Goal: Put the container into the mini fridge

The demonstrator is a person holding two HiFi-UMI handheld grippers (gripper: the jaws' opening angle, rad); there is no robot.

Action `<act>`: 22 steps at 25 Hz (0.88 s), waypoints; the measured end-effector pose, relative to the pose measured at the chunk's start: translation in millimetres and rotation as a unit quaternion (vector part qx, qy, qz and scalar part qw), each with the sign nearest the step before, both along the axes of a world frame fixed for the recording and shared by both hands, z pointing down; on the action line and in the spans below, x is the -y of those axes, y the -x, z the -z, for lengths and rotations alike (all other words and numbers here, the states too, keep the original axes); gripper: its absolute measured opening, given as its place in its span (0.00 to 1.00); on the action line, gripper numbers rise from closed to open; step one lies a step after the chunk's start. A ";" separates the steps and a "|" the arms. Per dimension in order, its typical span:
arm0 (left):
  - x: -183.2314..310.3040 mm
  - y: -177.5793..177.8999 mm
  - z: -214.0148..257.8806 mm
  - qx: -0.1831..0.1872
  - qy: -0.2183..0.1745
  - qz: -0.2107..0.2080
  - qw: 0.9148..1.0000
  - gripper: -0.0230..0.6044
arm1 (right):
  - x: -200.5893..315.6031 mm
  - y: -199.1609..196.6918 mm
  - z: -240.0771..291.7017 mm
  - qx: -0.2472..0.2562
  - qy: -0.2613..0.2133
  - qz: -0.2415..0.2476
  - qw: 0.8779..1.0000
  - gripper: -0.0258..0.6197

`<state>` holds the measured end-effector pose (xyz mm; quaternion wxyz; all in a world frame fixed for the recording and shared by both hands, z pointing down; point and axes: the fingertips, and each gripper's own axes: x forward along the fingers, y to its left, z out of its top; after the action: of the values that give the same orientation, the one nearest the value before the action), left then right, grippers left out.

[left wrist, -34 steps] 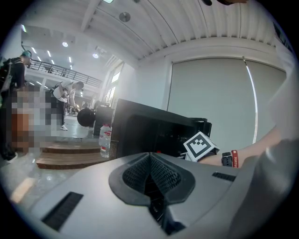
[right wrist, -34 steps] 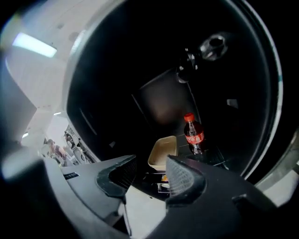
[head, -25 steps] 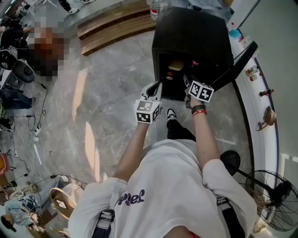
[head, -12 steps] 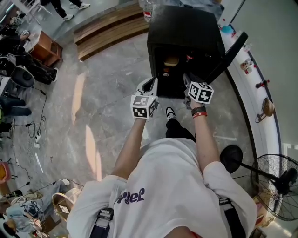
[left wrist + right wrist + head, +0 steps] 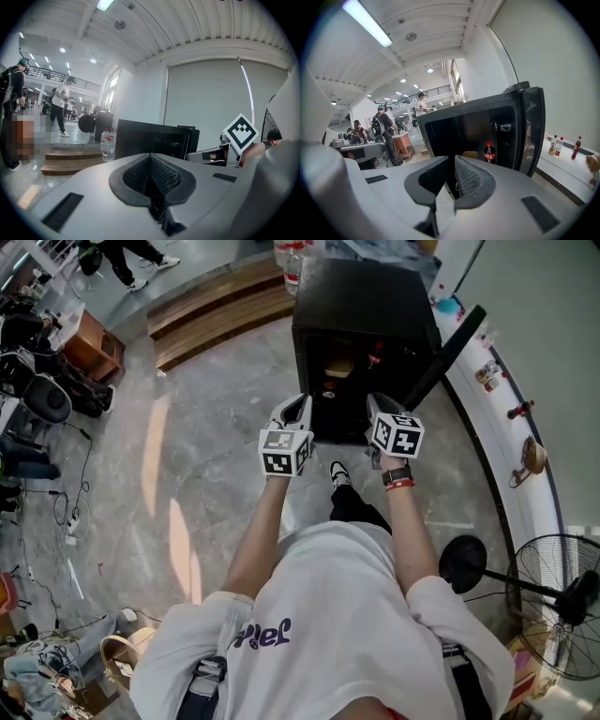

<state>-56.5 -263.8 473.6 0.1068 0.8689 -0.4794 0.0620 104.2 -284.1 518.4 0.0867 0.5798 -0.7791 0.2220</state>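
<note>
The black mini fridge [image 5: 366, 296] stands on the floor with its door [image 5: 445, 343] swung open to the right. Inside it sit a tan-topped container [image 5: 339, 365] and a cola bottle [image 5: 376, 359]. The right gripper view shows the same container [image 5: 469, 153] and bottle [image 5: 489, 152]. My left gripper [image 5: 298, 401] hovers just in front of the opening at its left, jaws shut and empty [image 5: 151, 161]. At the opening's right, my right gripper [image 5: 375, 399] has its jaws closing, with a narrow gap and nothing between them [image 5: 452, 164].
A white ledge [image 5: 511, 418] with small bottles runs along the right wall. A floor fan [image 5: 553, 615] stands at the lower right. Wooden steps [image 5: 216, 306] and water bottles [image 5: 286, 259] lie behind the fridge. Cables, chairs and people are at the far left.
Both grippers have drawn back a little from the fridge's mouth. The container stays inside the fridge.
</note>
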 end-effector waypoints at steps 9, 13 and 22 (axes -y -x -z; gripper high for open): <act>-14.3 3.1 8.7 -0.010 -0.001 -0.005 1.000 0.07 | -34.6 3.9 18.5 -0.005 -0.018 -0.001 1.000 0.11; -24.3 1.1 10.3 -0.009 -0.005 -0.015 1.000 0.07 | -49.0 3.0 27.7 -0.009 -0.028 -0.003 1.000 0.08; -50.5 2.9 21.3 -0.008 -0.016 -0.022 1.000 0.07 | -84.9 2.1 51.6 -0.017 -0.056 -0.011 0.998 0.06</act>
<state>-59.4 -213.3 452.3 0.0951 0.8812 -0.4604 0.0493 102.1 -199.2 466.8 0.0652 0.5961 -0.7822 0.1691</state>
